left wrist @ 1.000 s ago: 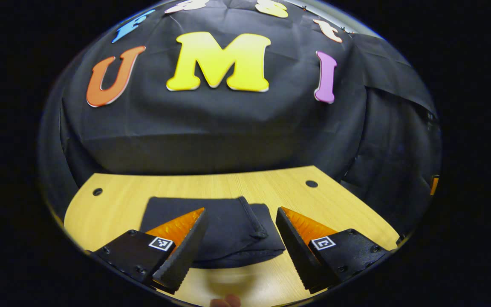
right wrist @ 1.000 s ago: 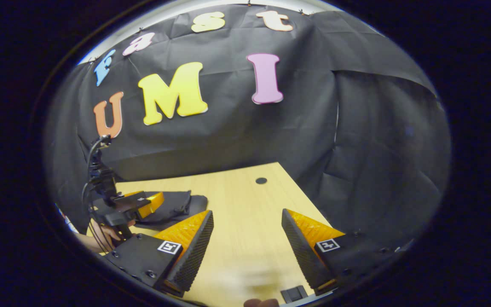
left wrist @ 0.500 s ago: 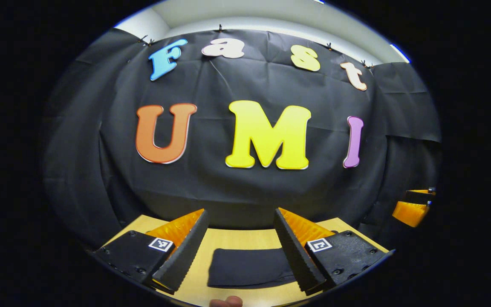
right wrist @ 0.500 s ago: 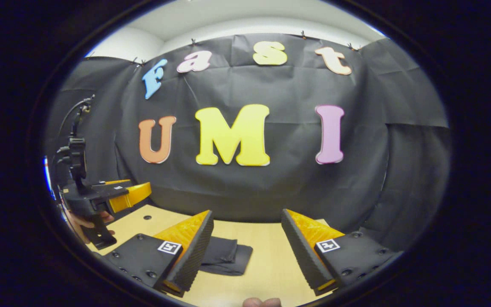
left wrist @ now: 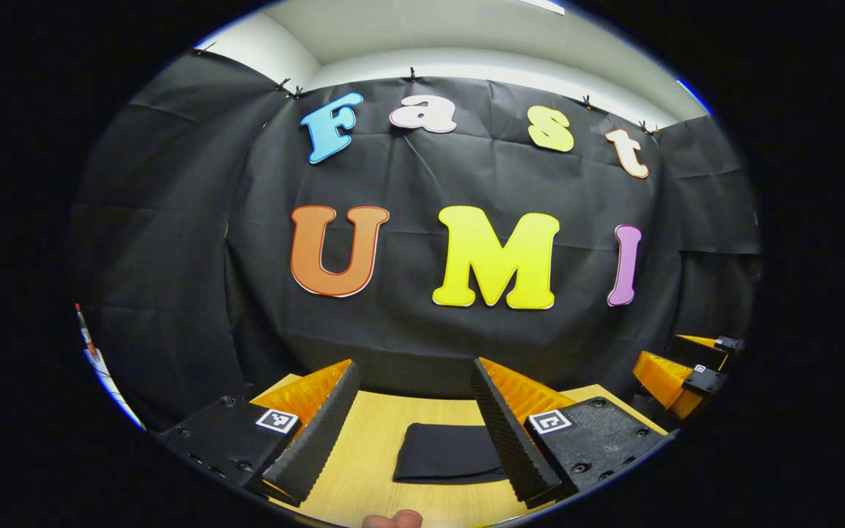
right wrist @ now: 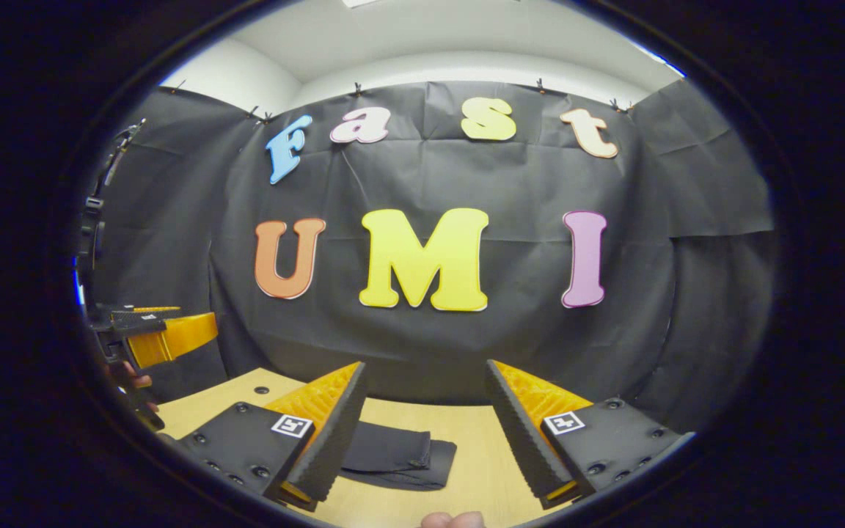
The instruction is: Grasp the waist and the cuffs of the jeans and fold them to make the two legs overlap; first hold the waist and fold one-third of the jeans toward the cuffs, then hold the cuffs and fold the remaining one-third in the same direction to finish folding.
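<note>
- On the table (left wrist: 364, 455), the jeans (left wrist: 446, 463) lie as a compact dark folded bundle, flat on the wood; nothing is touching them.
- Left gripper (left wrist: 411, 422): held above the table, jaws spread wide, nothing between the fingers. In the left gripper view the bundle sits in the gap between the fingers, lower down on the tabletop, its right part hidden behind the right-hand finger.
- Right gripper (right wrist: 426, 425): also up off the table, jaws wide apart and empty. In the right gripper view the jeans (right wrist: 400, 456) lie on the table (right wrist: 466, 469) toward the left-hand finger, partly hidden behind it; layered edges of the fold show at the bundle's right end.
- Both cameras look nearly level at the booth's black cloth wall (left wrist: 422, 308); white ceiling is visible above it.
- Left gripper view: the right gripper (left wrist: 675, 370) appears at the far right edge, off the table. Too little of it is in frame there to read its opening from this angle.
- Right gripper view: the left gripper (right wrist: 162, 337) appears at the far left edge with a hand (right wrist: 133, 381) around its grip below.
- Small round hole (right wrist: 261, 390) in the tabletop near its left back corner, right gripper view.
- A fingertip (left wrist: 392, 519) shows at the bottom edge of the left gripper view.
</note>
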